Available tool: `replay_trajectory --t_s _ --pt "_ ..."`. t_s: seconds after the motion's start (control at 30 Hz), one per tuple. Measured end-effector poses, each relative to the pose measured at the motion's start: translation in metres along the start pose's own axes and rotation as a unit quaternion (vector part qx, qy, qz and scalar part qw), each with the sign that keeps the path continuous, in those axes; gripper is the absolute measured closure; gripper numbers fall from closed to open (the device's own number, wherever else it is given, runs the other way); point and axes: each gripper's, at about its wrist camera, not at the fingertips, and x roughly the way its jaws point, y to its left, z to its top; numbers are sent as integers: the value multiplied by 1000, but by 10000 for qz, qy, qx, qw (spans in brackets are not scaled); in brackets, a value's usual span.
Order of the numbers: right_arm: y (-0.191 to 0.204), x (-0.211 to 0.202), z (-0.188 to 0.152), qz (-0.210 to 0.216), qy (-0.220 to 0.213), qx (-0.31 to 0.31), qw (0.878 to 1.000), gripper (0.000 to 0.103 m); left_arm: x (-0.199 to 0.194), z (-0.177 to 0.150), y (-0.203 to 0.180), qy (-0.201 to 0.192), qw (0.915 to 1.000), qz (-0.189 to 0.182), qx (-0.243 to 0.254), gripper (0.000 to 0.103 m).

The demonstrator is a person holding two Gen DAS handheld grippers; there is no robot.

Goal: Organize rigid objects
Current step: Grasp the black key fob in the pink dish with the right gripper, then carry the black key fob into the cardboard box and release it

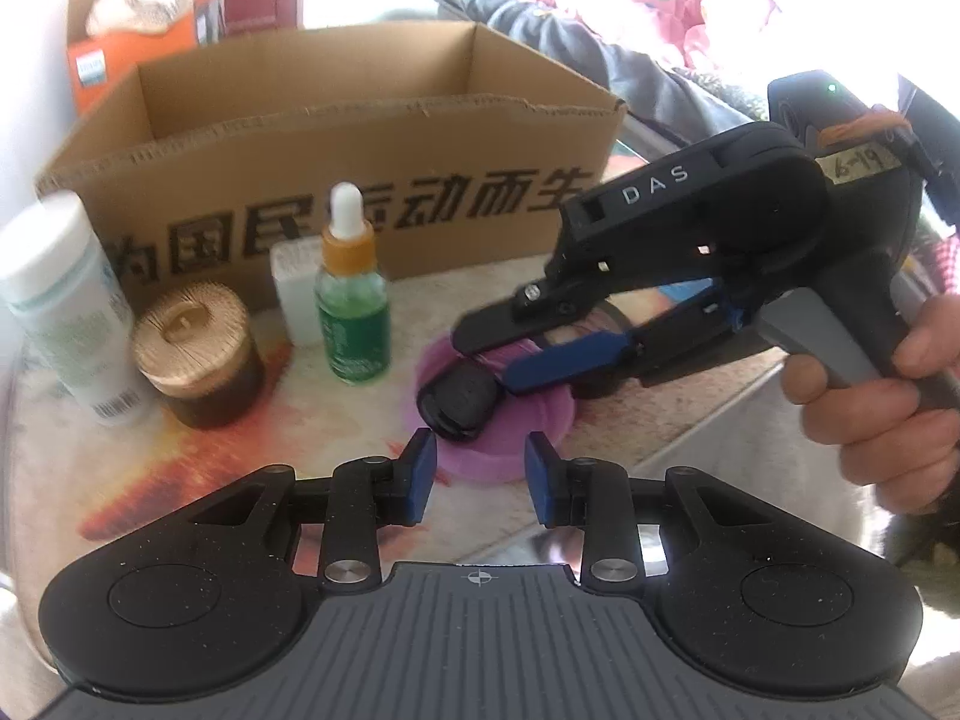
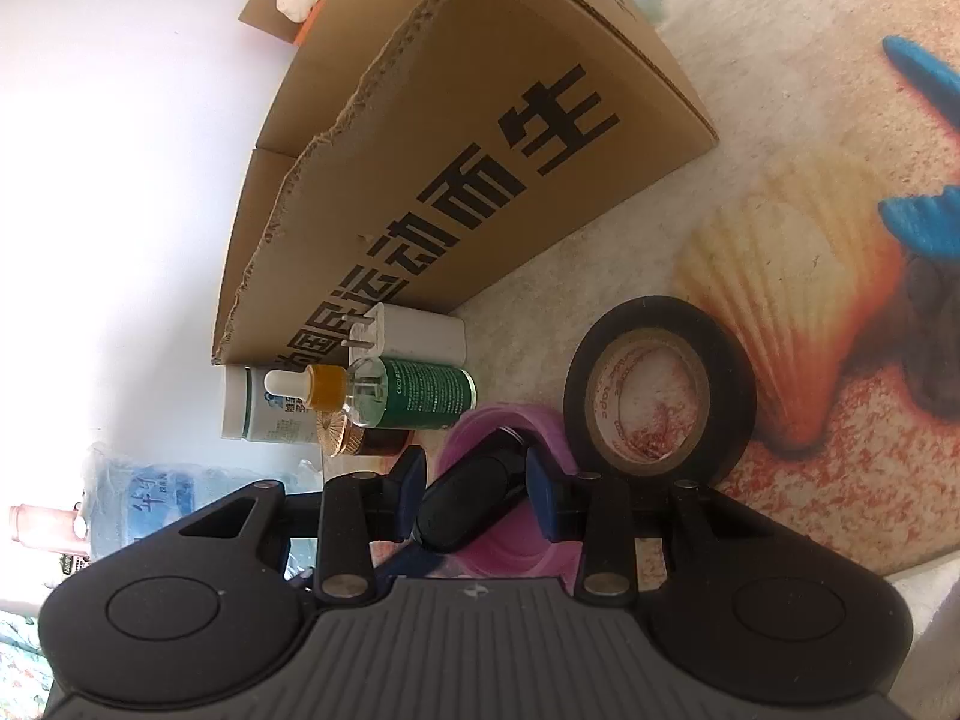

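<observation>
Black fob [image 1: 459, 399] on purple lid [image 1: 498, 420], clamped in right gripper [image 1: 510, 348]; left gripper [image 1: 480, 468] released just beside lid. Risk: shallow grip, fob slips on lift toward cardboard box [image 1: 336, 180].

table [image 2: 810, 138]: shell-print cover | on it: cardboard box [image 1: 360, 138], bottles [image 1: 351, 294], jar [image 1: 201, 354], tape roll [image 2: 660, 384], purple lid [image 1: 510, 426]

One cardboard box [image 1: 360, 138]; one green dropper bottle [image 1: 351, 312]; one white bottle [image 1: 66, 306]; one gold-lidded jar [image 1: 198, 348]; one white charger [image 2: 414, 333]; one tape roll [image 2: 660, 387]; one purple lid [image 1: 498, 420]; one black item, possibly a key fob [image 1: 459, 402].
</observation>
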Motion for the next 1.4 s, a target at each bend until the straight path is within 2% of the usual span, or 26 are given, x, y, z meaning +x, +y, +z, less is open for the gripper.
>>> replay_trajectory --t_s 0.1,0.2,0.33,0.6,0.77,0.9,1.13,1.3,1.4 --pt "5 2 0 -76 95 -25 9999 62 1 5 -2 -91 9997 165 144 71" --pt "11 7 1 -205 210 -34 9996 55 6 10 -5 -159 9992 267 236 71" --pt "17 10 5 -341 267 -9 9991 52 10 12 -3 -210 9991 288 237 71" --pt "26 19 8 -625 256 -125 9976 51 1 -1 -12 -214 9989 -361 210 70" --pt "37 22 3 -840 119 -505 9951 58 3 -6 -23 -271 9984 -319 377 70" --pt "40 22 -1 -984 73 -740 9924 70 5 -4 -19 -287 9989 -270 260 70" --pt "38 23 -5 -838 20 -835 9930 71 16 6 -9 -151 9995 -215 -190 71" --pt "33 22 -8 -631 -10 -770 9950 73 22 10 -2 -30 9985 -252 -495 78" --pt "32 17 -12 -531 -86 -771 9956 74 17 8 -3 -72 9985 -248 -482 80"
